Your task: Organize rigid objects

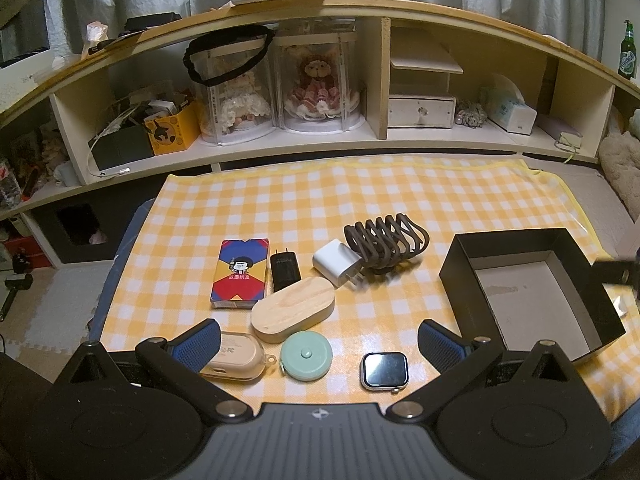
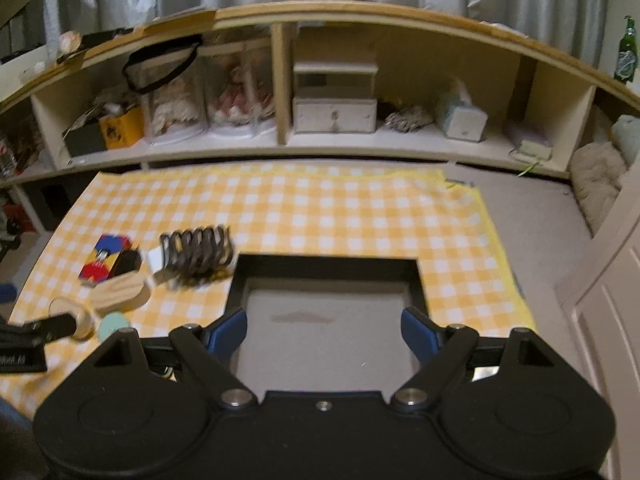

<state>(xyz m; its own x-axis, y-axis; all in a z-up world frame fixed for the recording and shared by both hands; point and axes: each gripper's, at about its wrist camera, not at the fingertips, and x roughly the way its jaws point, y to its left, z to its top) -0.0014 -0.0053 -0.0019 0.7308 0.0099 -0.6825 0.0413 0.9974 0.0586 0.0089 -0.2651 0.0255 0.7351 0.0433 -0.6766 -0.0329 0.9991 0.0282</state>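
Observation:
On the yellow checked cloth lie a colourful card box, a black charger, a white charger, a brown hair claw, a wooden oval case, a beige earbud case, a mint tape measure and a smartwatch. An empty black box stands at the right. My left gripper is open above the tape measure and watch. My right gripper is open over the black box; the view is blurred.
A wooden shelf unit runs along the back with doll cases, a yellow box and a small drawer. A green bottle stands on top at the right. A white door is at the right. Grey floor mats lie to the left.

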